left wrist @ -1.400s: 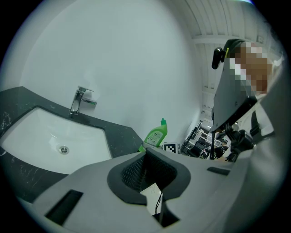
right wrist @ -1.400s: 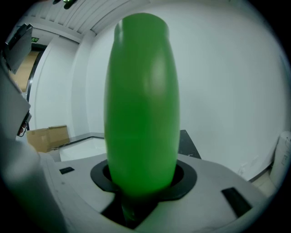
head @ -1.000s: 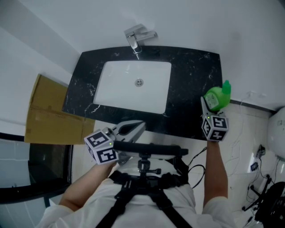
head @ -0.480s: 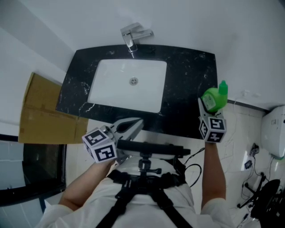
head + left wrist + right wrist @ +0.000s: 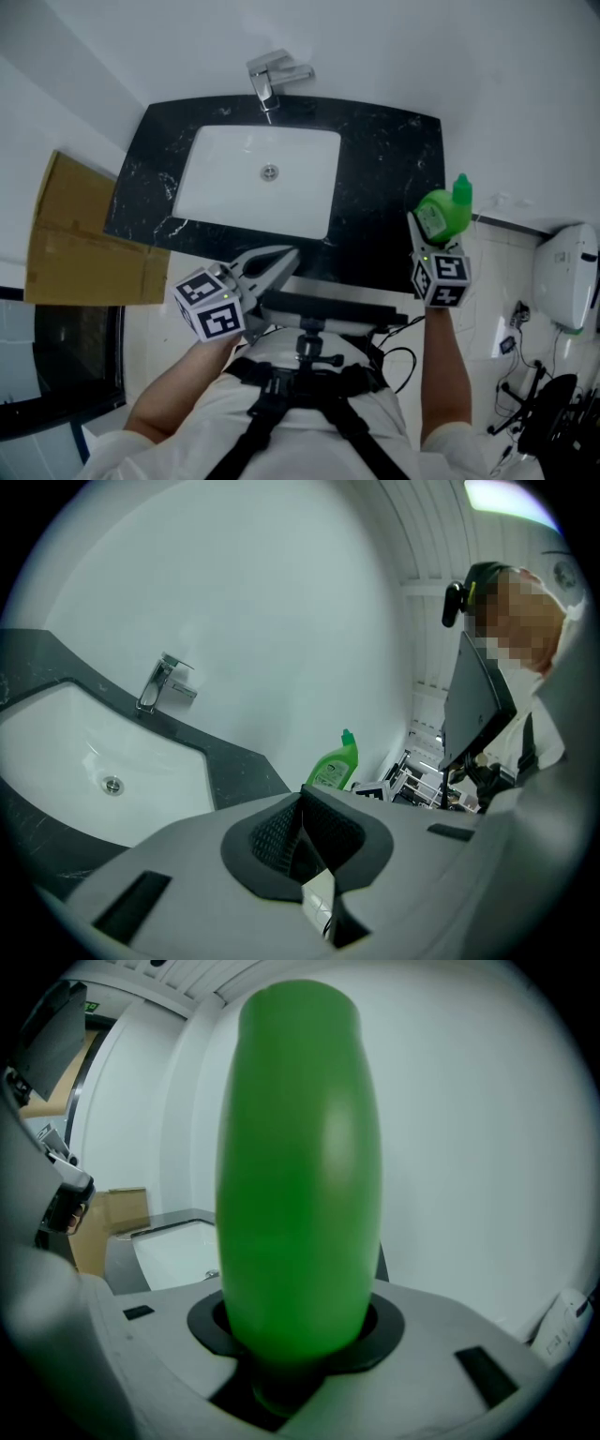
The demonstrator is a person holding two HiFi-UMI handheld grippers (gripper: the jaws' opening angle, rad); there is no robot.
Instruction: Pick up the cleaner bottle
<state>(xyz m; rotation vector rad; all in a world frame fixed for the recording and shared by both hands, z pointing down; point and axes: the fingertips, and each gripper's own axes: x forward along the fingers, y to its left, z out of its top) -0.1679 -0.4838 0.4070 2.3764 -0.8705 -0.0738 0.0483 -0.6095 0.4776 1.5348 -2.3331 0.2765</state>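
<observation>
Your right gripper [image 5: 427, 234] clamped on cleaner bottle [image 5: 444, 212], smooth rounded body — tilt wrist or slacken grip and it could slip out. Left gripper [image 5: 274, 266] closed, empty.

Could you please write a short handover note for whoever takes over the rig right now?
Right gripper: shut on the green cleaner bottle, held upright off the right end of the black counter.
Left gripper: shut, empty, low in front of the sink.
Done: bottle gripped and apparently lifted clear of the counter.
Left: probably only a steady hold; no set-down spot is shown.
</observation>
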